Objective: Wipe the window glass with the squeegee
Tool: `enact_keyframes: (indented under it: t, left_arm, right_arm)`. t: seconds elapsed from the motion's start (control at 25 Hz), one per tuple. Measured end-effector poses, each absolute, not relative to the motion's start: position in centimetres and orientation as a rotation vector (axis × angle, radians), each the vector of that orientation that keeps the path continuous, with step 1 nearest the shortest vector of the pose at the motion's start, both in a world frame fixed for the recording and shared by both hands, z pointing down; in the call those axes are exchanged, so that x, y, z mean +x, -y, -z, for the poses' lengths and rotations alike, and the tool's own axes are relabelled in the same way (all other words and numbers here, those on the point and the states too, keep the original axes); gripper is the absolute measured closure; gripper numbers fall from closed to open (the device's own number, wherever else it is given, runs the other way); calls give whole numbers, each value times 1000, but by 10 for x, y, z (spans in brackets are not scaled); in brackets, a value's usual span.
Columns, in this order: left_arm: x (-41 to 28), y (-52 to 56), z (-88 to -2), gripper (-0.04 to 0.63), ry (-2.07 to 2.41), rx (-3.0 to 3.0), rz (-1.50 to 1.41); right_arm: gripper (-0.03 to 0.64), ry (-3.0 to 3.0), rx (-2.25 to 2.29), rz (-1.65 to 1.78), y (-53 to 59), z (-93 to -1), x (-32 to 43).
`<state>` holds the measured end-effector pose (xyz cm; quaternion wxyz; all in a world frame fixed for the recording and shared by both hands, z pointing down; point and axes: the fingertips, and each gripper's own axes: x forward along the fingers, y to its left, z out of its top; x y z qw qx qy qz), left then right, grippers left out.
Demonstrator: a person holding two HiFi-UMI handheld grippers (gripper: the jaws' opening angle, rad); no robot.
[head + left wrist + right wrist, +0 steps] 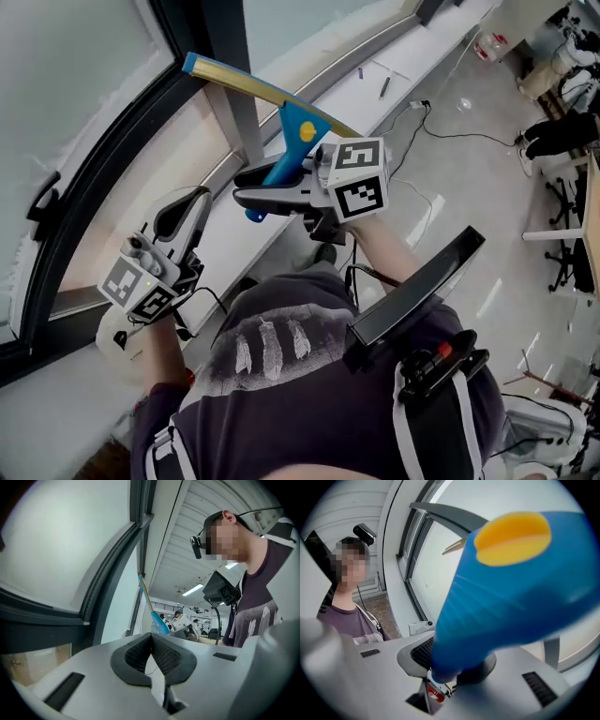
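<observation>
The squeegee (298,131) sits between the right gripper's (251,192) jaws, before the window glass (84,75). The left gripper (190,208) lies left of it, above the sill (56,412).

White window ledge (409,58), slim dark object (384,87) on it, glossy floor (487,178), black cable (452,133) across it

In the right gripper view the squeegee (506,602) sits so close that its blue handle is soft with blur and covers most of the window glass (436,583) (only a tan sliver of blade peeks out at its left). Its near end is hidden between the right gripper (450,670) fingers (417,653). In the head view the blade's right end meets the marker cube (356,178) and cannot be followed further, and the glass runs off the left and top edges. From the left gripper view, the people (177,616) in the far room are too small to make out.
</observation>
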<state>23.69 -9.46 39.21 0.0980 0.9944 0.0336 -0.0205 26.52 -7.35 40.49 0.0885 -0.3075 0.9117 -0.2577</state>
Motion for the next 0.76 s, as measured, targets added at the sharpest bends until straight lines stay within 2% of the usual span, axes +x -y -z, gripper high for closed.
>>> enact_keyframes:
  t: [0.48,0.56,0.76]
  left_arm:
    - [488,9,-392,588,-239,2940,-138]
    - [518,6,-431,589,-280,2920,-154]
    - [573,19,-611,589,-382,2917,-60]
  right_arm:
    - [512,-2571,-1076,792,-12,-391,517]
    - [512,-2554,-1106,793,-13,-425,546]
    - [512,-2581,-1253,749,-1,-589,602]
